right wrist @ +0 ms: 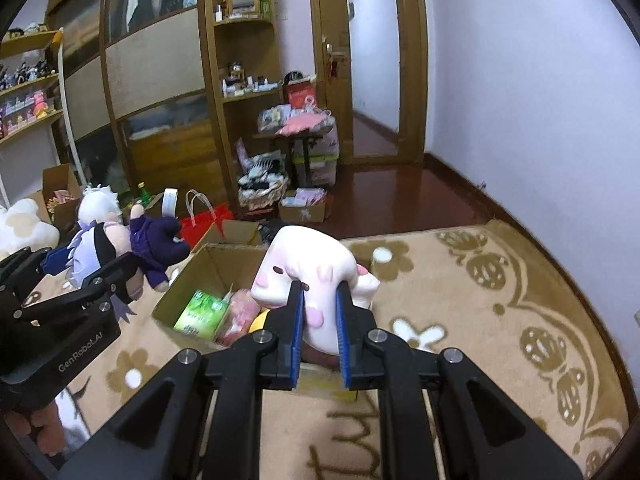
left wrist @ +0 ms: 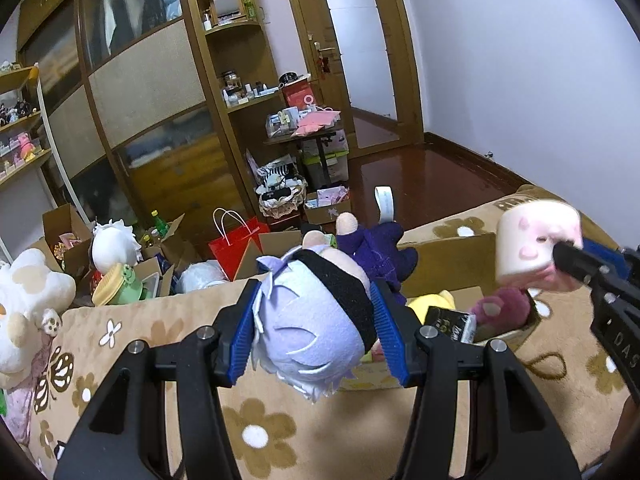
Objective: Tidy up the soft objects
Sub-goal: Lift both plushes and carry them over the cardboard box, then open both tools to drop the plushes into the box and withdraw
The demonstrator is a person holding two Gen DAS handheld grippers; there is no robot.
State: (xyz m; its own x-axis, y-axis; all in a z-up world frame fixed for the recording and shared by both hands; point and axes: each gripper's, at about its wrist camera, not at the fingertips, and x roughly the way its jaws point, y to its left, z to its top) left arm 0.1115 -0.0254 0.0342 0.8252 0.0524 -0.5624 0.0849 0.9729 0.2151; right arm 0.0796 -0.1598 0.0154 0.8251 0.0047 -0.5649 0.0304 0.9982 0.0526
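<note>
My left gripper (left wrist: 316,304) is shut on a plush doll (left wrist: 320,312) with lavender hair, a black blindfold and a purple outfit, held above the bed; it also shows in the right wrist view (right wrist: 116,252). My right gripper (right wrist: 320,292) is shut on a white plush with pink spots (right wrist: 312,280), held over an open cardboard box (right wrist: 208,268); the plush also shows in the left wrist view (left wrist: 536,244). The box holds a green packet (right wrist: 200,312), a pink plush (right wrist: 240,312) and a yellow toy (left wrist: 432,304).
A beige flowered blanket (right wrist: 460,312) covers the bed. A white plush (left wrist: 28,300) lies at the left edge. Beyond the bed are a frog toy (left wrist: 120,284), a white-haired doll (left wrist: 114,244), a red bag (left wrist: 236,244), boxes, a cabinet and a door.
</note>
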